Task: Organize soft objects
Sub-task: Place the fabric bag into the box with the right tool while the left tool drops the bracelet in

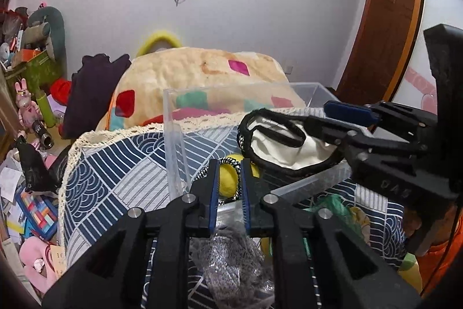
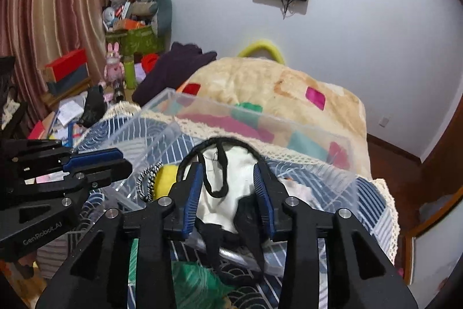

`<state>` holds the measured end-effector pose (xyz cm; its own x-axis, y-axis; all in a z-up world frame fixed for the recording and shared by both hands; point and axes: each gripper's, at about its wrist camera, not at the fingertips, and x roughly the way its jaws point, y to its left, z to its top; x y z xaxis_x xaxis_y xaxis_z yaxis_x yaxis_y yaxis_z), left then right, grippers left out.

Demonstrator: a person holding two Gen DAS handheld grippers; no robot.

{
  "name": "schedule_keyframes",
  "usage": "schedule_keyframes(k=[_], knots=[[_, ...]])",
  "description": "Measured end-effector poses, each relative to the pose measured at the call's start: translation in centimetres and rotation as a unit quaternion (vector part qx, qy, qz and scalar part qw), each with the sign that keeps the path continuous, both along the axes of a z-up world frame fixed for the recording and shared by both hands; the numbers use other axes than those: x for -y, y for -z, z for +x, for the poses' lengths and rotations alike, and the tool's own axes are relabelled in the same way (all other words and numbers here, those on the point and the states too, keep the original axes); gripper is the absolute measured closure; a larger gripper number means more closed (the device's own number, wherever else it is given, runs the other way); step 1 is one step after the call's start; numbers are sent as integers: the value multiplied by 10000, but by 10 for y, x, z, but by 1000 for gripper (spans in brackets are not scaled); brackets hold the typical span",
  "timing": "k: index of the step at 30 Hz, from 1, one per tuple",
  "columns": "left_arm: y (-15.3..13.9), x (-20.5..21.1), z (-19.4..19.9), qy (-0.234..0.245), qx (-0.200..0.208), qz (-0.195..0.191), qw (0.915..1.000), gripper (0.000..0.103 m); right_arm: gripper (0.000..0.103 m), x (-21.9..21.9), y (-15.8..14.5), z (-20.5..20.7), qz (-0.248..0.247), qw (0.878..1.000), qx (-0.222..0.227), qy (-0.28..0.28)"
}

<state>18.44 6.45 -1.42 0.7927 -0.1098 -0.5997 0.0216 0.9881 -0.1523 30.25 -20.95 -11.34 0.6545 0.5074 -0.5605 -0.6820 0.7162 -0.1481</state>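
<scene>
A clear plastic bin (image 1: 173,141) (image 2: 341,175) stands on a blue patterned cloth. In it lie a yellow soft thing with a black-and-white cord (image 1: 227,178) (image 2: 166,175) and a white cloth bag with black trim (image 1: 277,144) (image 2: 228,193). My left gripper (image 1: 230,173) is open over the bin's near wall, its fingers either side of the yellow thing. My right gripper (image 2: 228,175) (image 1: 327,118) is open, its fingers on either side of the white bag, which drapes over the bin's rim. A grey sparkly cloth (image 1: 231,265) lies under my left gripper.
A green mesh thing (image 2: 191,280) (image 1: 332,204) lies on the cloth before the bin. A cream blanket with coloured patches (image 1: 202,71) (image 2: 275,83) is heaped behind. Clutter and plush toys (image 1: 29,112) fill the floor at left. A wooden door (image 1: 387,19) is at right.
</scene>
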Motion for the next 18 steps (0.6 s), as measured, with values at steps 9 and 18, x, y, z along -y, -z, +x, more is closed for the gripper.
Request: schedule_keyframes(k=[9, 18], knots=[[-28, 0, -37, -59, 487, 11, 9988, 64, 52, 28, -27, -31, 577, 9975, 401, -8], [-30, -1, -68, -96, 635, 154, 9978, 44, 35, 50, -24, -59, 946, 9940, 551, 14]])
